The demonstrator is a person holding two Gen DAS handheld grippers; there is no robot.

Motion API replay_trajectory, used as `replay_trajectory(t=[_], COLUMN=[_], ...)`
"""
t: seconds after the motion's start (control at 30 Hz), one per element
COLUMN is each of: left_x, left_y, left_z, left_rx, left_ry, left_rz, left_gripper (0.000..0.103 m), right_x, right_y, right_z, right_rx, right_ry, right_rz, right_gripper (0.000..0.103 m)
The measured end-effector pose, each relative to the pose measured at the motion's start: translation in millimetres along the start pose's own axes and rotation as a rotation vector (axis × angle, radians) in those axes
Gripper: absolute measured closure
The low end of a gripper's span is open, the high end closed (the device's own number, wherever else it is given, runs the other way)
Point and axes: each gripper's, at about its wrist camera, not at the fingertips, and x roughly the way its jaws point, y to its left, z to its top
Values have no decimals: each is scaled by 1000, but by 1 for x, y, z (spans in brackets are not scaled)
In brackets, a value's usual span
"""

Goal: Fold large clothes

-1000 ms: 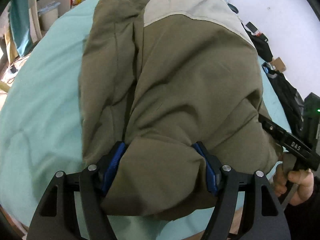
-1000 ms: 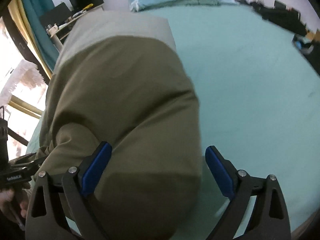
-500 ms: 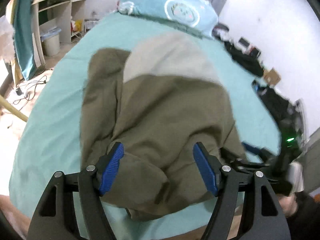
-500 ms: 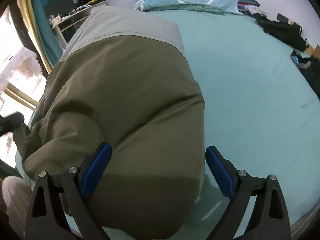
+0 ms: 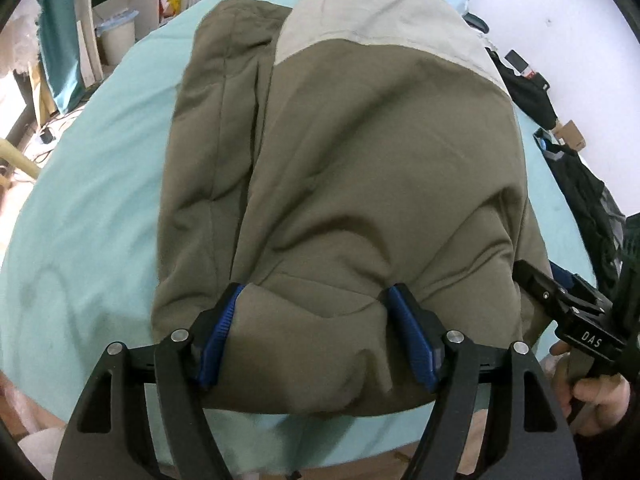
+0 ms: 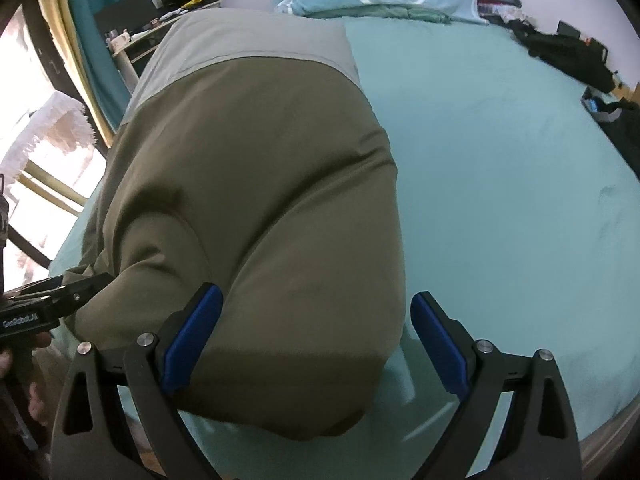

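Teal bed [image 6: 520, 168] carries the olive jacket [image 5: 360, 160] mid-frame; left gripper [image 5: 316, 332] fingers pinch its near hem for folding, while right gripper [image 6: 316, 340] fingers straddle it wide.

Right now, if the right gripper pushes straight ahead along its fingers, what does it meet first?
The olive-green padded jacket: its near hem already bulges between the right gripper fingers. Actual contact is unclear.
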Motion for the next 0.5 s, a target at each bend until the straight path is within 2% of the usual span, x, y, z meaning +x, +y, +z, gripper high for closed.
replay_trajectory(t=[0.07,0.13,0.27,0.37,0.5], left_x=[-10,-34,-65,-63,-44], left_y=[-1,0,3,8,15], left_z=[0,4,30,57,99], left_rx=[-19,-4,34,49,41], left_ry=[-23,-89,-196,-213,-230], left_rz=[-16,-44,-43,-34,40], left_gripper=[27,27,27,27,23], right_x=[-5,-13,-34,-35,-23], right_y=[-13,-29,-57,-66,-65], right_z=[5,12,36,63,97], right_rx=[44,96,152,159,102], right_ry=[20,6,-106,-134,-142], right_rz=[101,183,131,113,71], right_gripper=[8,8,8,8,8])
